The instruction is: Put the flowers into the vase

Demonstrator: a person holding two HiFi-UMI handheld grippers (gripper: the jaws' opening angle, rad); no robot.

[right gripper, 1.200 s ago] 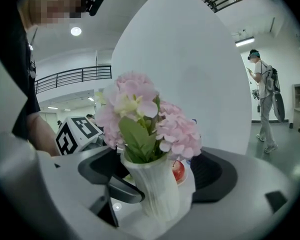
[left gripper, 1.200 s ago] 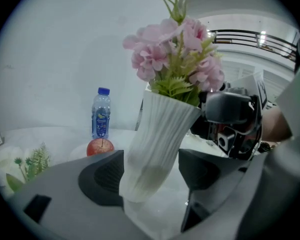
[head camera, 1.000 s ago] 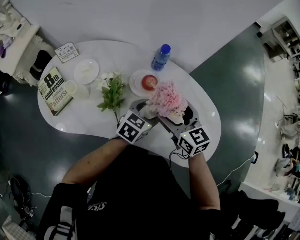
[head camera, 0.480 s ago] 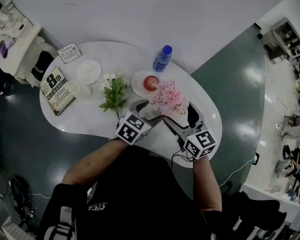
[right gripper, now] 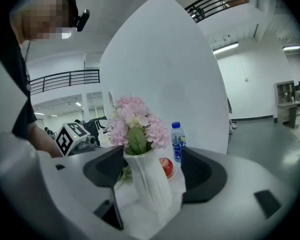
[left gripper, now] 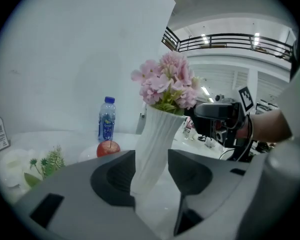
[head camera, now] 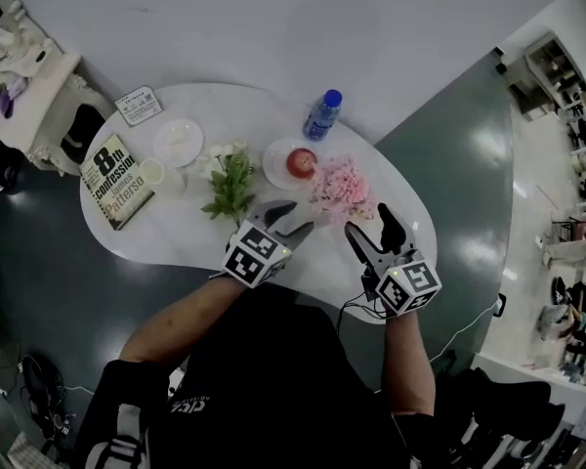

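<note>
On the white table (head camera: 176, 237) the vase (right gripper: 149, 181) stands upright, with the pink flowers (head camera: 340, 189) already in it. Both tongs are released. The left gripper (head camera: 298, 218) and right gripper (head camera: 373, 225) have just been narrowing their jaws, but each sits short of the vase with nothing between its pads. A green sprig (head camera: 230, 179) lies loose on the table beside the left gripper. An arm reaching for it could clip the top-heavy vase and tip it.

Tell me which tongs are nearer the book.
Left. The left tongs sit right of the book, past the leafy sprig; the right tongs sit farther right, by the pink flowers.
</note>
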